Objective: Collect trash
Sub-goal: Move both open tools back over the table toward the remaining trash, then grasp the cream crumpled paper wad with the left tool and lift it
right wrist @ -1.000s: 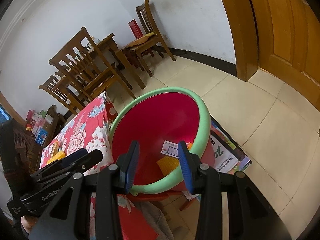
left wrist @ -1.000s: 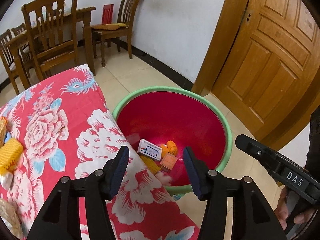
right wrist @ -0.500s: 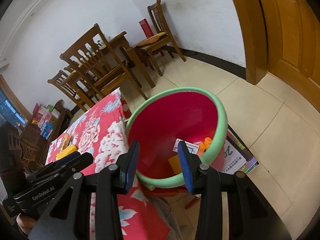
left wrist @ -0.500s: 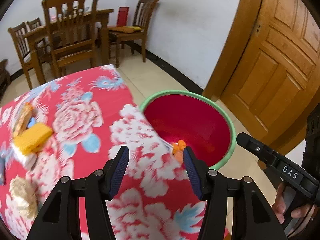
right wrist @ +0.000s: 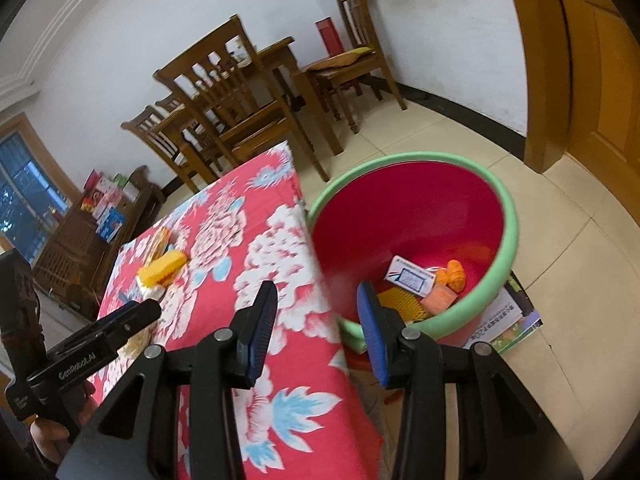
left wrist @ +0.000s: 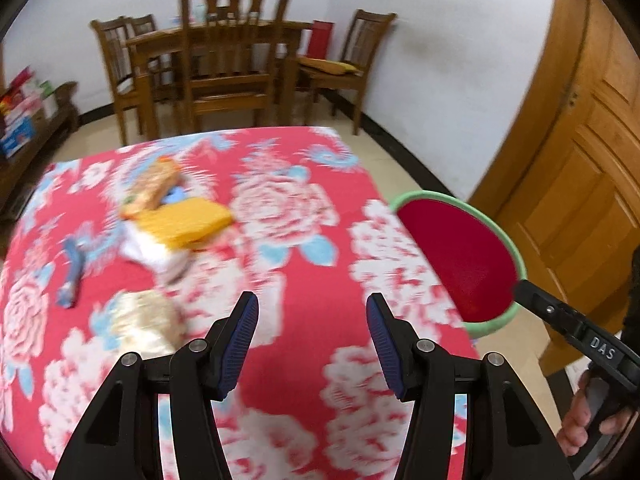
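Observation:
A red basin with a green rim (right wrist: 508, 216) stands on the floor beside the table and holds a white-and-blue box (right wrist: 410, 278) and orange scraps (right wrist: 454, 274); its rim also shows in the left wrist view (left wrist: 516, 252). Trash lies on the red floral tablecloth (left wrist: 312, 280): a yellow packet (left wrist: 192, 222), an orange wrapper (left wrist: 154, 188), a blue piece (left wrist: 72, 272) and a pale crumpled bag (left wrist: 144, 320). My left gripper (left wrist: 312, 336) is open and empty above the cloth. My right gripper (right wrist: 316, 320) is open and empty over the table edge by the basin.
Wooden chairs (left wrist: 228, 72) and a dining table (left wrist: 280, 36) stand behind the cloth-covered table. A wooden door (left wrist: 592, 152) is at the right. A booklet (right wrist: 508, 320) lies on the tiled floor under the basin. A low shelf with boxes (right wrist: 96, 216) stands at the left wall.
My left gripper has swung left from above the basin to over the tablecloth, bringing the trash there into view. My right gripper has shifted slightly left toward the table edge. Both stay open.

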Demonstrator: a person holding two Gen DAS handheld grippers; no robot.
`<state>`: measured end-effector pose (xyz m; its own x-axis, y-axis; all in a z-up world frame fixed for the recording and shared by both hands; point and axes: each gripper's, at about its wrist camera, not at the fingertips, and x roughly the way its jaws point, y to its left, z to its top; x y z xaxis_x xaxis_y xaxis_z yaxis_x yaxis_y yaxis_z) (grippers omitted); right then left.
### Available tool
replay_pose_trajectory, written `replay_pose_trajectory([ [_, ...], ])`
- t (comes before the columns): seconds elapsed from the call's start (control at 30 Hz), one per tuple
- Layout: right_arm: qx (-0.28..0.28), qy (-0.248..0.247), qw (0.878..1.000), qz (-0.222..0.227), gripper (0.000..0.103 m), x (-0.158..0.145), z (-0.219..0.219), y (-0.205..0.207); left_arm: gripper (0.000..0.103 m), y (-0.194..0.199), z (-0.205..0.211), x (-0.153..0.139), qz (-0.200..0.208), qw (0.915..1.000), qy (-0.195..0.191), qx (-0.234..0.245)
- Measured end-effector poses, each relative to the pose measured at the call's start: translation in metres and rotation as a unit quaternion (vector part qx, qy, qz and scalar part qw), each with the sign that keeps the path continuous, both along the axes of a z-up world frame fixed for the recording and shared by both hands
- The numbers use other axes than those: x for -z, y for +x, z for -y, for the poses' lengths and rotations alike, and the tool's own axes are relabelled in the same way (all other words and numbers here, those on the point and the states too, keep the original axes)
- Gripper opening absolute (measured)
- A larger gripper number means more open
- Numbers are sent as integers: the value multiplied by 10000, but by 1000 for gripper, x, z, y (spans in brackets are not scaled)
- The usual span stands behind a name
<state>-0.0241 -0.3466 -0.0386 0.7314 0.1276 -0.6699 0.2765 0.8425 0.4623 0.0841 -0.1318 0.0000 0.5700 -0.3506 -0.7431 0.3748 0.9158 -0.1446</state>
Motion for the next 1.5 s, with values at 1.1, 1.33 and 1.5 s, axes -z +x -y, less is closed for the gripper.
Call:
replay_pose_trajectory([
  [1.1,-1101,-368,9931,-195,44,-7,-88,45,56,36,-89,46,-299,9913,272,-1250],
  [1.33,-1357,-360,9899,-197,44,-9,-106,60,39,38,-98,44,-341,9924,54,-1183],
  [1.5,-1576,-350,9867,-197,44,-13,-123,75,39,37,-109,34,-245,9919,-65,-1245],
])
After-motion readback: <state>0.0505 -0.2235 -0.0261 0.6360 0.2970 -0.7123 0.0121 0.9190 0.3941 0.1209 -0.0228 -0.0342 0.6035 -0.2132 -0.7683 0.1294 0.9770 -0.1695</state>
